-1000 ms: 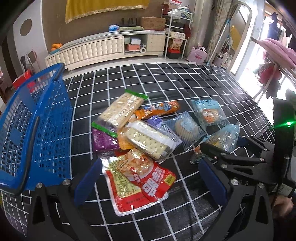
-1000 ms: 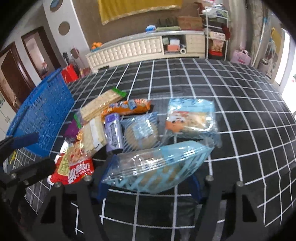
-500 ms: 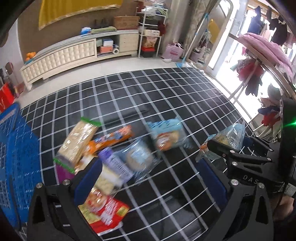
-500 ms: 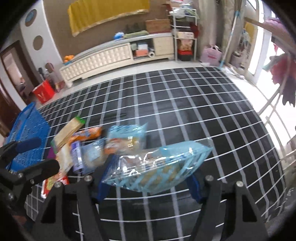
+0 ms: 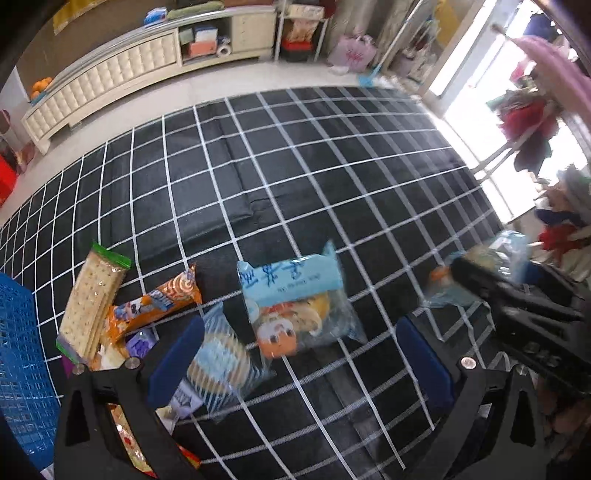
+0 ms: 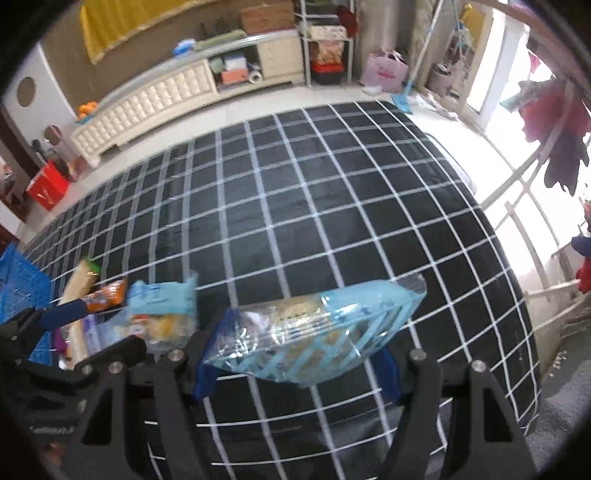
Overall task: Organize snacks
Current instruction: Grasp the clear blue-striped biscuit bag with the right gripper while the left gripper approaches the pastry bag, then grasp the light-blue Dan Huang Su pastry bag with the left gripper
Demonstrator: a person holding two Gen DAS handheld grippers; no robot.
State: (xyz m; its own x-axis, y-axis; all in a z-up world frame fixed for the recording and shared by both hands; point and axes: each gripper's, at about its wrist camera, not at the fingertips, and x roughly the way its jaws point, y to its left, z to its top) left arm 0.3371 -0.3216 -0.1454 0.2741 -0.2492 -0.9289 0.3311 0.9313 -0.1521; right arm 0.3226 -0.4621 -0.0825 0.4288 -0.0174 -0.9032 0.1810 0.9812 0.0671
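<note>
The right hand-held gripper (image 6: pixel 295 365) pinches a blue-lattice biscuit packet (image 6: pixel 314 336); the left hand-held gripper (image 5: pixel 299 365) is spread above the snack pile (image 5: pixel 155 325).

Home living room: long cream tufted media cabinet (image 6: pixel 155 99) along the wall, yellow wall hanging (image 6: pixel 122 26), wire storage shelf (image 6: pixel 325 40), clothes on a drying rack (image 6: pixel 554 122), tiled floor (image 6: pixel 332 99).

My left gripper (image 5: pixel 299 358) hangs with jaws wide apart above the black grid cloth (image 5: pixel 295 177). Below sit a blue bun packet (image 5: pixel 295 295), orange wrapper (image 5: pixel 155 306), cracker pack (image 5: pixel 92 299), and blue basket (image 5: pixel 22 362).
</note>
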